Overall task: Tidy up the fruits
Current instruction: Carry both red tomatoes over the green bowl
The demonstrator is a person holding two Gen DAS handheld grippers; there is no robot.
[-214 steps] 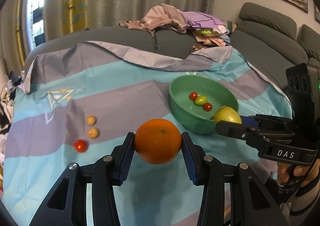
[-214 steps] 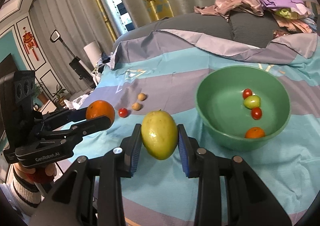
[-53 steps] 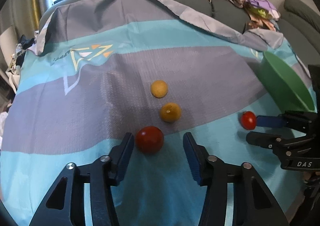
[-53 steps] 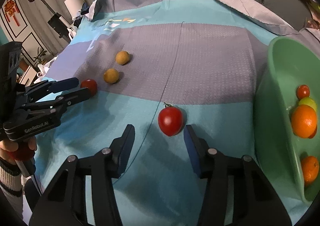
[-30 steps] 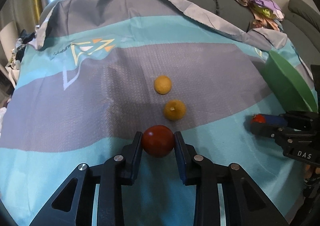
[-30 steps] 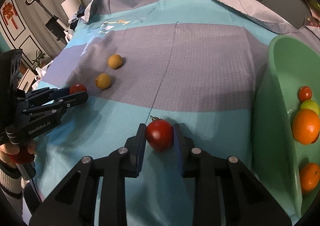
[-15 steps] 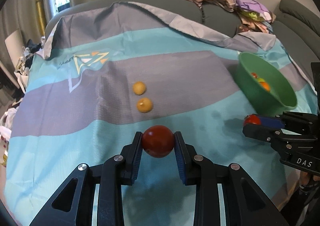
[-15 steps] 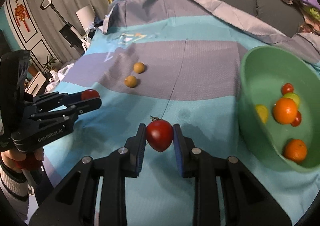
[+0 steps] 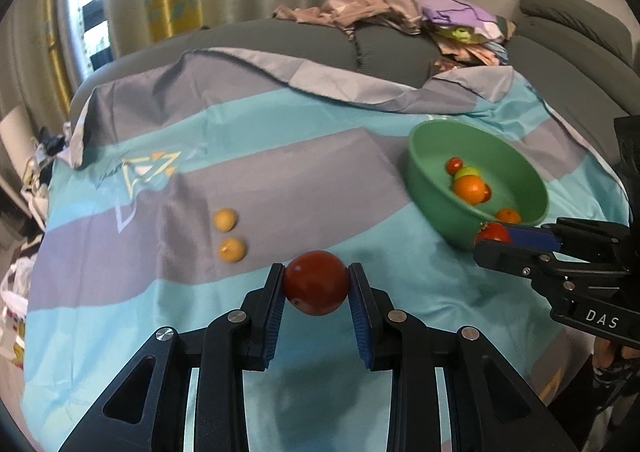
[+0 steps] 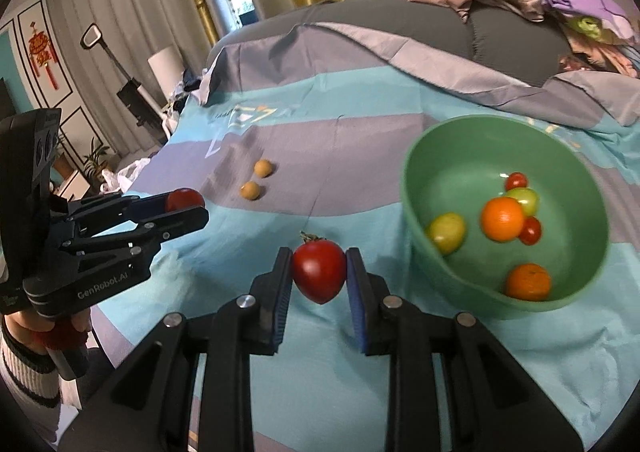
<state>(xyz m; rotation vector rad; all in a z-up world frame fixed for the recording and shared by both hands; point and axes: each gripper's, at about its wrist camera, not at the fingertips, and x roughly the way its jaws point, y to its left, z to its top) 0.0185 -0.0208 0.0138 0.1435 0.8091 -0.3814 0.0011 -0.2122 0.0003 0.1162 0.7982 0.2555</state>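
Tomatoes are held one in each gripper, both lifted clear of the striped cloth (image 9: pixel 360 180). The left gripper (image 9: pixel 316 286) points forward and slightly down, its blue pads pressed against the sides of a round dark red tomato (image 9: pixel 316 282). The right gripper (image 10: pixel 319 272) clamps a brighter, pointed tomato (image 10: pixel 319 270) with its green stalk up, just left of the green bowl (image 10: pixel 416 156). In the left wrist view this tomato is mostly hidden behind the right gripper's fingers. Farther off, two small yellow fruits (image 9: pixel 228 234) lie close together on the grey stripe, well apart from the bowl. Inside the bowl sit two oranges (image 10: pixel 502 218), small red tomatoes and yellow-green fruits, blurred in the right wrist view. Beyond, a heap of clothes (image 9: pixel 400 12) lies on the grey sofa (image 9: pixel 280 40).
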